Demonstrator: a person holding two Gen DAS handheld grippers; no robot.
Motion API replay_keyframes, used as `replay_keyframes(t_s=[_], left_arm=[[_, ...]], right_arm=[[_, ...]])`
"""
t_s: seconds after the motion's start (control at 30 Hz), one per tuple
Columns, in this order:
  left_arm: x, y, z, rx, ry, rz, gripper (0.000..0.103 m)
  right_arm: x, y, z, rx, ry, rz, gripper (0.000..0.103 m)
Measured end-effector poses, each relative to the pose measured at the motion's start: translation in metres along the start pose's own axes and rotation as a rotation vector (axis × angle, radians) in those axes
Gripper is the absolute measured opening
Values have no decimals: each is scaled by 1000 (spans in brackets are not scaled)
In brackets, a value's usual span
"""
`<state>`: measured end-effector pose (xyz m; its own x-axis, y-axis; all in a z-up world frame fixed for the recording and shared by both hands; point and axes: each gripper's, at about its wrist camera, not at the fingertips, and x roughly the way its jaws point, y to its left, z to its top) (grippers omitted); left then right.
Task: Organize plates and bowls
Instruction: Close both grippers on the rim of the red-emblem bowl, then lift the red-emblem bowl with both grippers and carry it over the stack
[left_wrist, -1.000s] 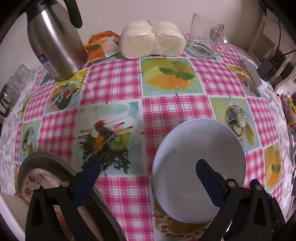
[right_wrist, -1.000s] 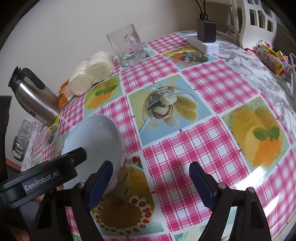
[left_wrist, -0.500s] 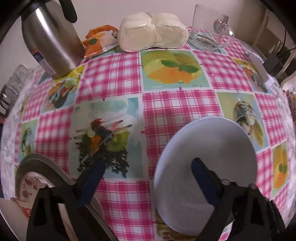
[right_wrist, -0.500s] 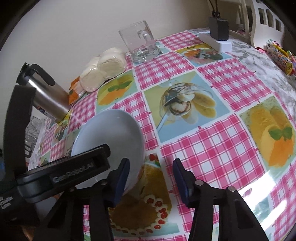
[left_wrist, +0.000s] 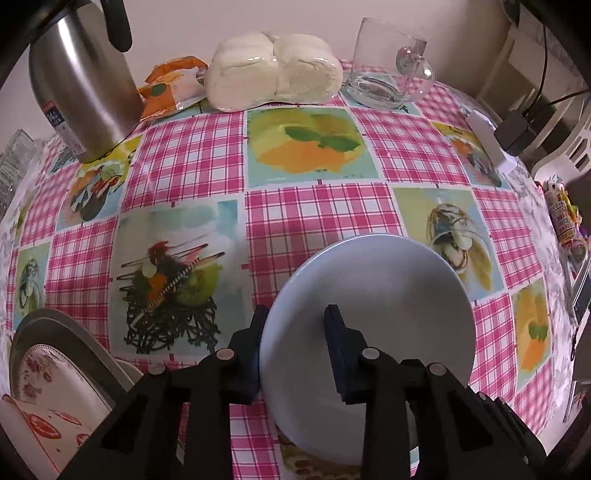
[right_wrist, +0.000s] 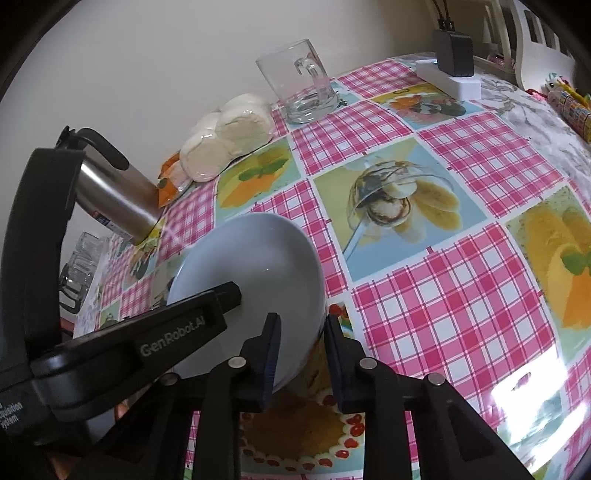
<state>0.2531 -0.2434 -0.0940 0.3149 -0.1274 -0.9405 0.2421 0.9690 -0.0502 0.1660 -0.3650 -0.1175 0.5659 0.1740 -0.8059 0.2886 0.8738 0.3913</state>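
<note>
A pale blue bowl (left_wrist: 376, 310) sits on the checked tablecloth in front of me; it also shows in the right wrist view (right_wrist: 255, 266). My left gripper (left_wrist: 295, 332) is shut on the bowl's near-left rim, one finger inside and one outside. My right gripper (right_wrist: 301, 338) is shut on the bowl's right rim, one finger inside and one outside. The left gripper's body (right_wrist: 122, 343) crosses the bowl in the right wrist view. A stack of plates (left_wrist: 62, 373) with a floral plate and a red-patterned dish lies at the lower left.
A steel thermos (left_wrist: 81, 88) stands back left beside an orange snack packet (left_wrist: 170, 88). Wrapped white buns (left_wrist: 273, 81) and a glass mug (left_wrist: 388, 74) stand along the back edge. A white power strip with a charger (left_wrist: 495, 140) lies at the right.
Both grippers went from wide open to shut on the bowl's rim. The left gripper shifted right onto the bowl; the right gripper shifted left onto it.
</note>
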Motion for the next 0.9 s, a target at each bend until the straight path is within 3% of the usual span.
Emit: replay_keyframes(t_s=[0.4, 0.9], left_arm=[[-11, 4, -8, -36, -11, -19, 30], [-115, 11, -19, -54, -214, -91, 31]], right_arm=[[-6, -12, -1, 64, 15, 75, 25], [-83, 22, 6, 21, -104, 136, 25]])
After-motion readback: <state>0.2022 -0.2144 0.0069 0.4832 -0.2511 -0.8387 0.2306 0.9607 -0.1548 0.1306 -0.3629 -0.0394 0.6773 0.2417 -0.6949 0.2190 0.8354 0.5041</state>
